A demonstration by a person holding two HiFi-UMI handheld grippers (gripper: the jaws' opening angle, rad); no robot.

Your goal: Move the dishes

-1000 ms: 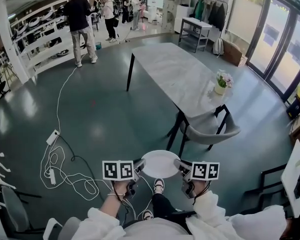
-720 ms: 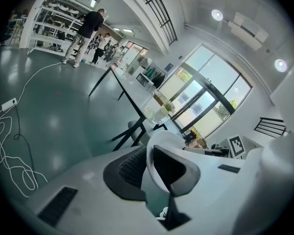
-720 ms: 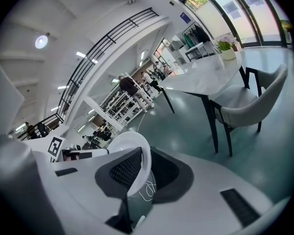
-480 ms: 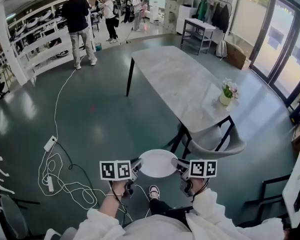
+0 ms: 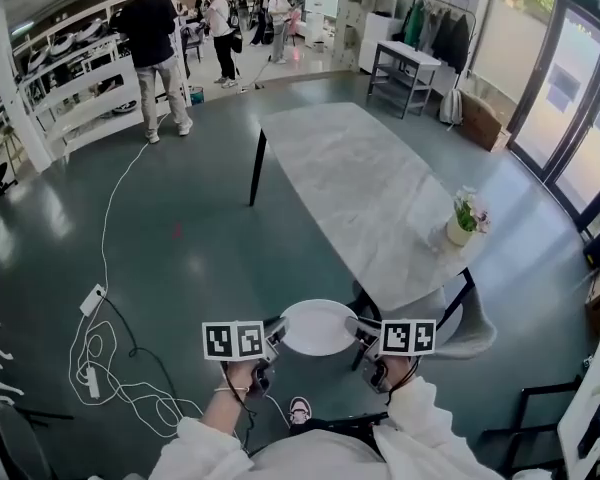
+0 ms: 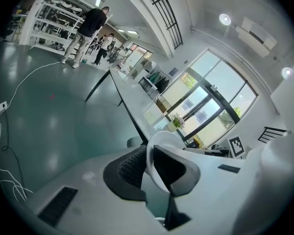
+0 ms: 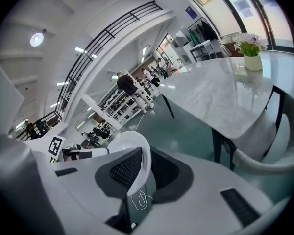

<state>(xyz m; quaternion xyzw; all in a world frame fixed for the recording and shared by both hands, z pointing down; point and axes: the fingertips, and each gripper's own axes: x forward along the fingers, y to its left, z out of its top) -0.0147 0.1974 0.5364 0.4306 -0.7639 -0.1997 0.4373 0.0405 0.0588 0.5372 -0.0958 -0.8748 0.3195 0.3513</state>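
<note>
A white plate hangs level in front of me, held by its rim from both sides over the floor, just short of the table's near end. My left gripper is shut on the plate's left rim, and my right gripper is shut on its right rim. In the left gripper view the plate stands edge-on between the dark pads of the left gripper. In the right gripper view the plate is pinched the same way by the right gripper.
A long marble table runs ahead to the right, with a flower pot near its close end. A grey chair is tucked under that end. White cables lie on the floor at left. People stand by shelving at the back.
Both grippers and the plate have travelled forward together toward the table, whose near end and chair now lie closer. The grip on the plate is unchanged.
</note>
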